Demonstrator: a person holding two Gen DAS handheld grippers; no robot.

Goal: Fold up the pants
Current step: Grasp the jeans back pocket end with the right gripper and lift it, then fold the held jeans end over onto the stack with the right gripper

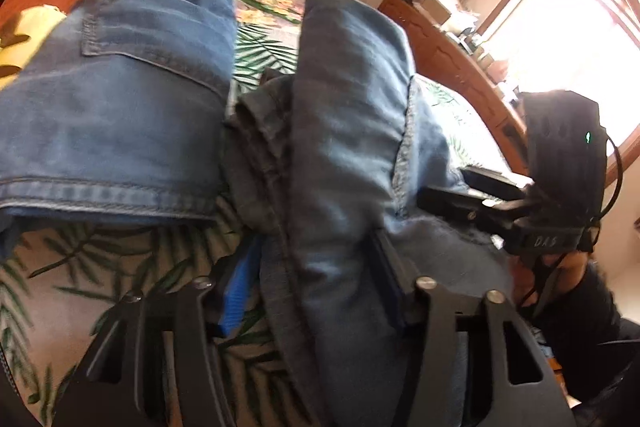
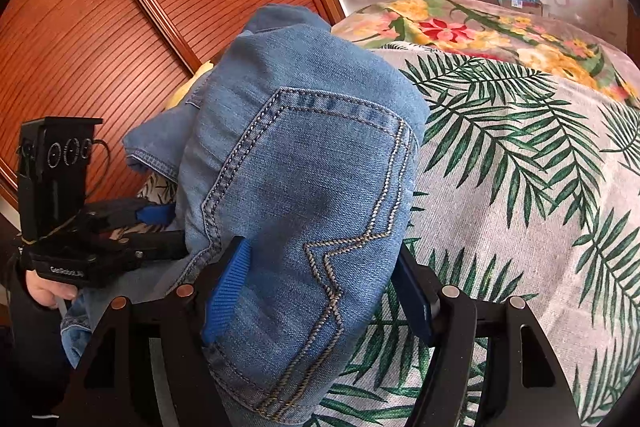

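The pants are blue jeans (image 1: 348, 131), bunched and lifted above the bed. In the left wrist view a thick fold of denim runs between the fingers of my left gripper (image 1: 316, 279), which is shut on it. My right gripper (image 1: 460, 195) shows at the right, its fingers on the denim edge. In the right wrist view the jeans (image 2: 304, 195), back pocket facing me, fill the gap of my right gripper (image 2: 324, 287), which is shut on them. My left gripper (image 2: 160, 227) shows at the left, pinching denim.
The bed has a palm-leaf cover (image 2: 520, 187) and a floral blanket (image 2: 480, 31) further back. A wooden wardrobe (image 2: 120, 27) stands at the left. A wooden headboard shelf (image 1: 452, 47) with clutter and a bright window (image 1: 568, 39) are at the right.
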